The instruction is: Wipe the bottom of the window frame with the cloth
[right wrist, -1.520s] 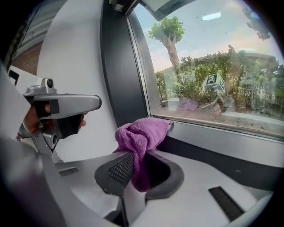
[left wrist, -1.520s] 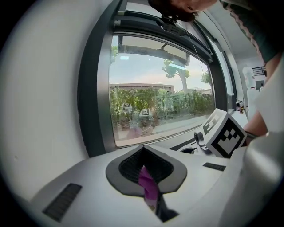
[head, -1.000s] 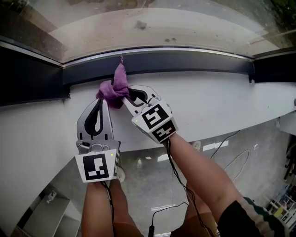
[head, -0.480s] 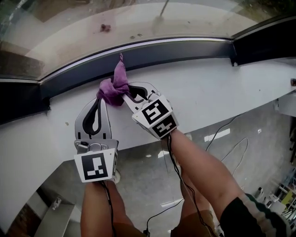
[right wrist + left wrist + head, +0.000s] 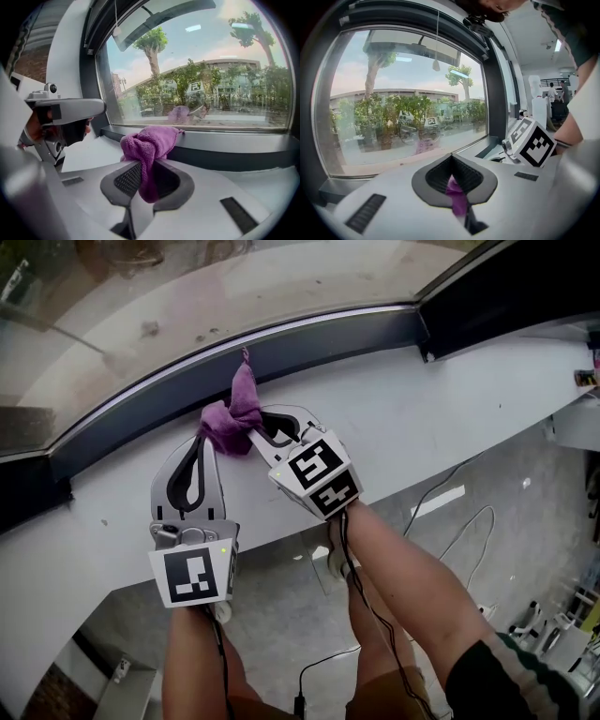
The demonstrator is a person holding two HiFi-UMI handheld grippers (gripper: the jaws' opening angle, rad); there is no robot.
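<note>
Left gripper (image 5: 210, 435), right gripper (image 5: 261, 425): both clamped tight on bunched, nubby purple cloth (image 5: 242, 395). Cloth now sits further right along smooth dark window frame (image 5: 356, 334).

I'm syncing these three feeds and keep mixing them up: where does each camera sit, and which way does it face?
Head view: on the person's head, looking steeply down at the white sill, window frame, forearms, left gripper and right gripper.
Left gripper view: rides the left gripper, facing the window glass over jaws shut on the cloth; the right gripper's cube shows at right.
Right gripper view: rides the right gripper, facing the frame's bottom; the left gripper shows at left.
Shared: each gripper view shows the other gripper and the cloth.
</note>
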